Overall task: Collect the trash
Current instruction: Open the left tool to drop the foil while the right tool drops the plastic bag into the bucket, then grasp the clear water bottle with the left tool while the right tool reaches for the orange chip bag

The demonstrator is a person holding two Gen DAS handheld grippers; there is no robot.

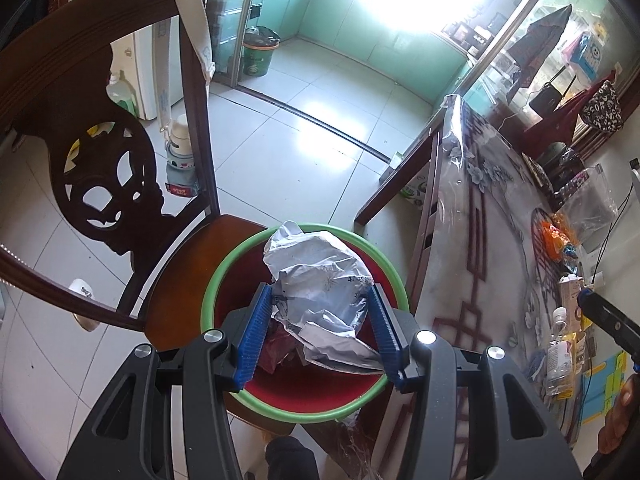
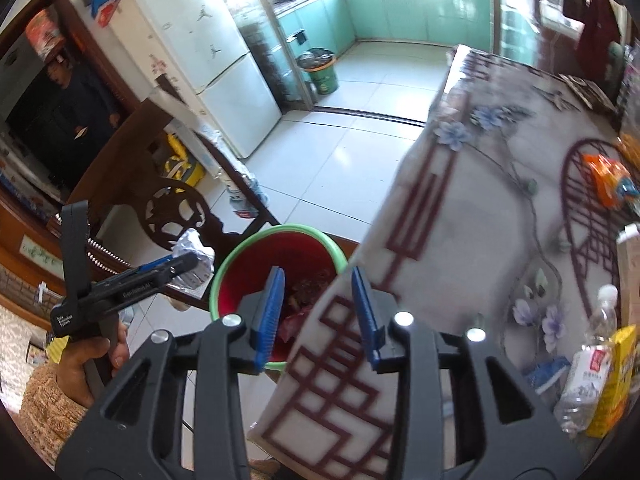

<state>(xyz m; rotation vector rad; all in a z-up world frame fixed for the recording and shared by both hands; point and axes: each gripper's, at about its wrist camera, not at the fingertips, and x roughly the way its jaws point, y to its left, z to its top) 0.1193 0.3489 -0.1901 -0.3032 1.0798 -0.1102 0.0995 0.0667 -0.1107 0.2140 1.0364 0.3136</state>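
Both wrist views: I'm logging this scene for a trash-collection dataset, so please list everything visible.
crumpled wrapper: one, silver-white, held above the bin
bin: one, red with green rim, on the chair seat
chair: one, dark wood, beside the table
table: one, patterned cloth, right of the bin
plastic bottles: two, clear, on the table
snack packet: one, orange, on the table
fridge: one, white, background
left gripper: gripping the wrapper
right gripper: open, nothing held

Left tool (image 1: 320, 320) clamped, right tool (image 2: 320, 308) agape
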